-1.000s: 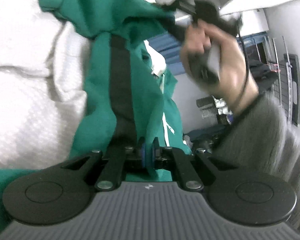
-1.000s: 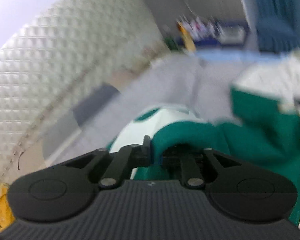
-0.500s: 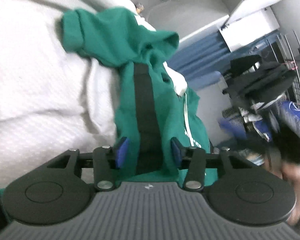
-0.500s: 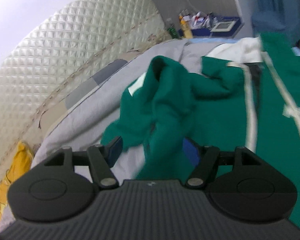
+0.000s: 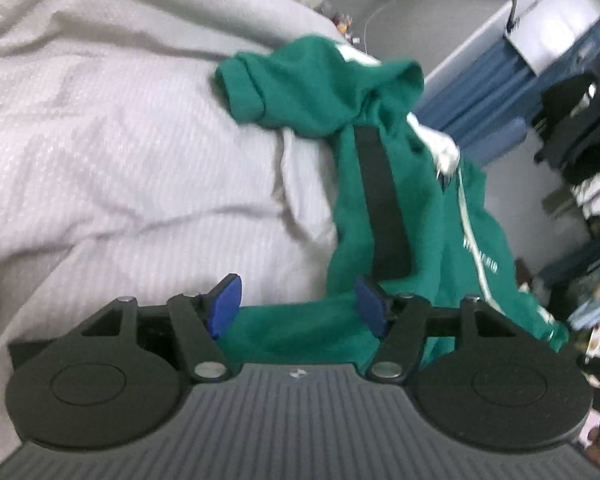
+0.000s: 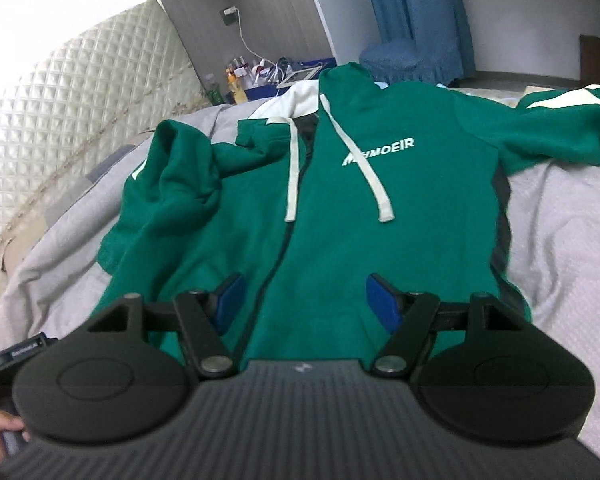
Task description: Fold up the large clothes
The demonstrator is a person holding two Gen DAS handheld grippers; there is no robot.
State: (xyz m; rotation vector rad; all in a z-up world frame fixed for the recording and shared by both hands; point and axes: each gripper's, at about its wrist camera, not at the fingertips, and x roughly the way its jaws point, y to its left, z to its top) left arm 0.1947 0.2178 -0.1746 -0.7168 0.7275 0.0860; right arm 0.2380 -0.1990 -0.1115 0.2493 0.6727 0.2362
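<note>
The green hoodie (image 6: pixel 380 200) is spread face-up on the bed (image 6: pixel 560 240), one sleeve (image 6: pixel 172 176) bunched at its side. On the left gripper (image 5: pixel 296 304) the jaws are opening, fabric lying loose between them; the right gripper (image 6: pixel 306 300) is held apart above the hem, empty. The bunched sleeve should probably be pinched near its cuff and drawn flat across the chest before any fold is made.

Your hoodie (image 6: pixel 332 208) spread front-up on the bed (image 6: pixel 560 232), hood toward the headboard (image 6: pixel 72 128), one sleeve bunched at its left, the other stretched right, your right gripper (image 6: pixel 306 300) over its hem
</note>
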